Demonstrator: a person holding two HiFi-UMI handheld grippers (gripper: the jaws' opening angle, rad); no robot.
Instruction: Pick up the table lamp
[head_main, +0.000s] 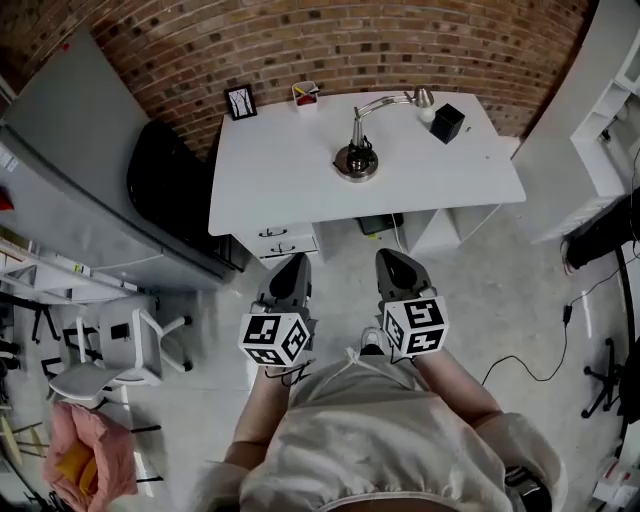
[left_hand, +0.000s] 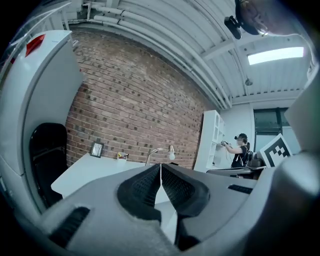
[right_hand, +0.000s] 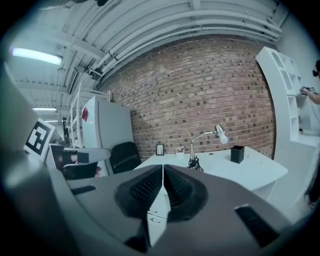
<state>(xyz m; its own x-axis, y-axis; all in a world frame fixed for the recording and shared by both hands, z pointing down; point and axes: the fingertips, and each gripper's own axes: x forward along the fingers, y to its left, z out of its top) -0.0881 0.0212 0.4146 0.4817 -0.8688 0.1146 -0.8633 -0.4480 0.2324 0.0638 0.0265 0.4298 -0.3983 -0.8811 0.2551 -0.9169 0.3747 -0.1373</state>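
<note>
The left tongs (head_main: 296, 262) and right tongs (head_main: 392, 258) are clenched on nothing, well short of the white table (head_main: 270, 185), where the table lamp (head_main: 357, 152) stands at twelve o'clock.

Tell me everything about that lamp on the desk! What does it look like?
The lamp looks like shiny silver metal. It has a round base, a straight upright stem and a thin curved arm ending in a small shade with a white bulb. Something dark, maybe its cord, is bunched at the base. It stands upright near the middle of the white desk, its head reaching towards a black box. Only the desk touches it.
</note>
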